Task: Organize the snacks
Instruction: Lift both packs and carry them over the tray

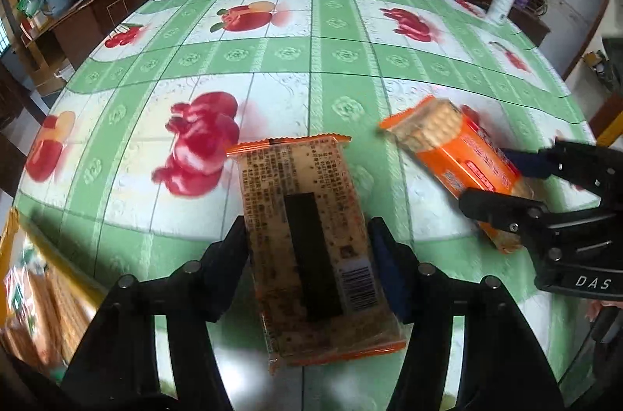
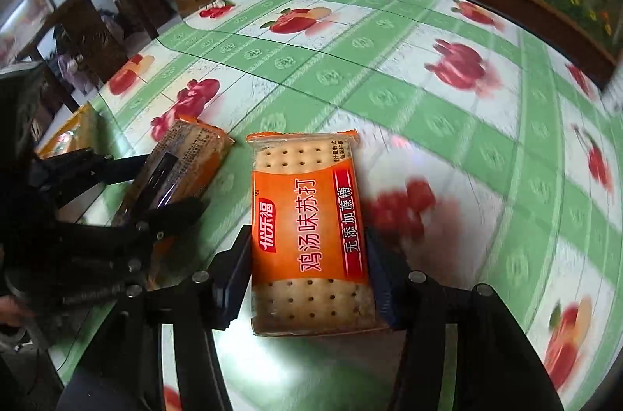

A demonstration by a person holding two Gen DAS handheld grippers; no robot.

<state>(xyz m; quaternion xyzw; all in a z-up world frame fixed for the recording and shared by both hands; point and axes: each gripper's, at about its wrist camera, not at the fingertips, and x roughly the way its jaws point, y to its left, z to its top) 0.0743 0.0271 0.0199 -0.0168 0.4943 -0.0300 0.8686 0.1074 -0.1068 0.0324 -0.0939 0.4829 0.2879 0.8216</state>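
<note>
Gripping, left tongs (image 1: 309, 255): we see them pinching a cracker pack (image 1: 311, 247), printed back and barcode up, by its long sides
Right tongs (image 2: 309, 263): pinching a second cracker pack (image 2: 309, 232), orange label up
Position: both packs above the fruit-print tabletop (image 1: 331, 53); second pack right of the first; apart
Left edge: yellow box (image 1: 27, 278); contents blurred
</note>
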